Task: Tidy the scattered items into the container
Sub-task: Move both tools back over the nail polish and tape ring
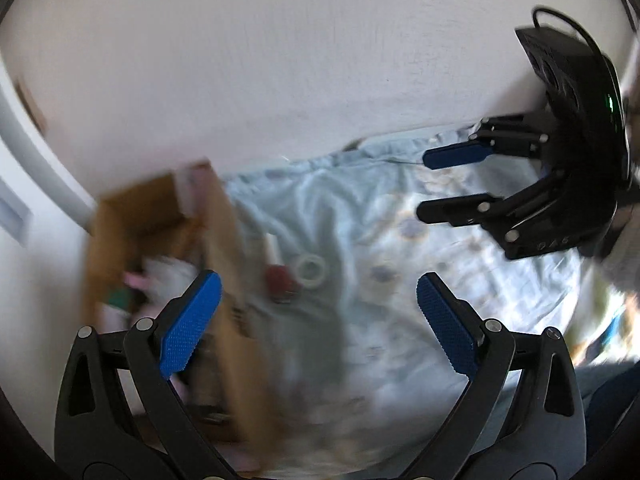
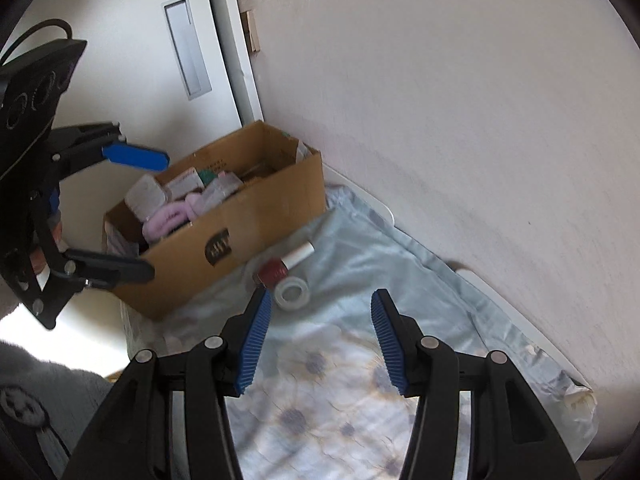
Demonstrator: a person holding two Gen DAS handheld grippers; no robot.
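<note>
The right wrist view is centred on a cardboard box (image 2: 240,216), which is set on a pale blue floral bed sheet (image 2: 340,360) close to the white wall (image 2: 460,100). The box is seen open at the top and filled with small packets, among them a pink rounded item (image 2: 168,218) and a clear plastic case (image 2: 146,198). Three loose items are seen on the sheet just beside the box's long printed side: a white tube (image 2: 298,258), a dark red item (image 2: 272,272) touching the tube's lower end, and a roll of clear tape (image 2: 293,292) lying flat just beside the red item, on the side away from the box. The right hand-held gripper (image 2: 318,340) is held above the sheet, on the far side of the tape from the box, with its blue pads spread wide and nothing between them. The left hand-held gripper (image 2: 140,216) is seen at the box's open end, released as well, with one finger above the rim and the other low beside the box's corner, and nothing is gripped. In the left wrist view (heavily blurred) the same box (image 1: 160,248), red item (image 1: 280,280) and tape roll (image 1: 310,268) can be made out, the left hand-held gripper (image 1: 318,308) being open and empty, and the right hand-held gripper (image 1: 436,184) is seen well apart from the box, above the sheet (image 1: 400,300)
</note>
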